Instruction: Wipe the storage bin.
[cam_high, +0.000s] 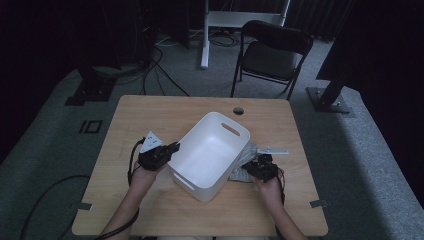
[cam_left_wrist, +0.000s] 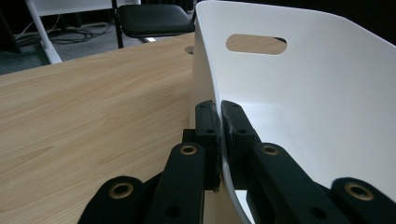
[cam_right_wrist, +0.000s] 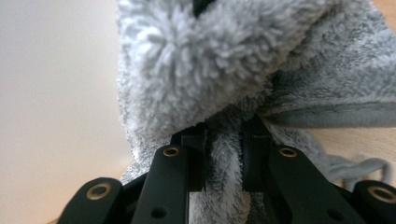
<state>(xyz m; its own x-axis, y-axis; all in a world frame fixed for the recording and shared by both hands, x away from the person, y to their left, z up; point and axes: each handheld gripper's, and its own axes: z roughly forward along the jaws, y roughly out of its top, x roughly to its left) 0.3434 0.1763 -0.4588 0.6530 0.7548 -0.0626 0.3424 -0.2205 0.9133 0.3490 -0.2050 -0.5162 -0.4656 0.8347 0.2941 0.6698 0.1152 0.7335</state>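
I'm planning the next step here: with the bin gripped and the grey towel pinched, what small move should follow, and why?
Probably lift the grey towel up over the rim of the white bin. The right gripper is shut on it beside the bin's wall, while the left gripper clamps the opposite wall, steadying it. The bin looks empty.

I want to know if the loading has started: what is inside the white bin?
Nothing visible: the bin shows bare white floor and walls. The grey towel lies outside, beside it on the table, clamped by the right gripper. The near inner wall is hidden.

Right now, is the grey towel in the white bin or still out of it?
Out. The grey towel lies on the table beside the white bin, pinched in the right tongs; the bin looks empty.
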